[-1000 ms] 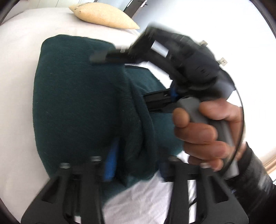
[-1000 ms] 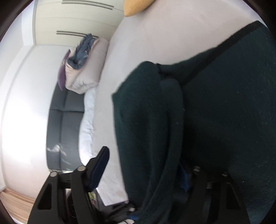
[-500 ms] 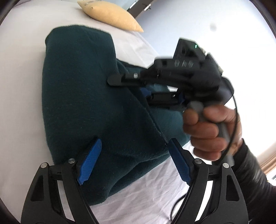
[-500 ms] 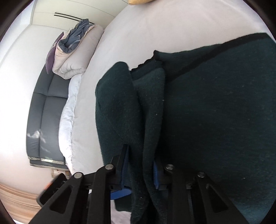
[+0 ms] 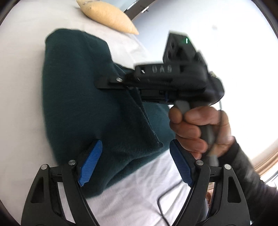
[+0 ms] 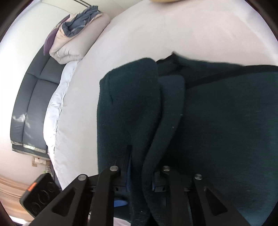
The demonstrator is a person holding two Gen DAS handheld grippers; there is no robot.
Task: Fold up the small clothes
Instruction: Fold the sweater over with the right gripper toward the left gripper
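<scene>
A dark green fleece garment (image 5: 83, 97) lies folded on a white bed (image 5: 20, 87). My left gripper (image 5: 135, 161) is open, its blue pads (image 5: 90, 165) either side of the garment's near edge, holding nothing. My right gripper (image 6: 141, 175) is shut on a fold of the garment (image 6: 217, 130), which drapes between and over its fingers. In the left wrist view the right gripper (image 5: 165, 81) reaches over the garment from the right, held by a hand (image 5: 194, 128).
A yellow cushion (image 5: 106, 15) lies at the far end of the bed. A folded duvet with clothes (image 6: 74, 36) rests against a grey headboard (image 6: 33, 97). A black cable (image 5: 163, 208) lies on the sheet nearby.
My left gripper has let go of the garment, opened and drawn back. My right gripper has closed on a fold of the garment.
</scene>
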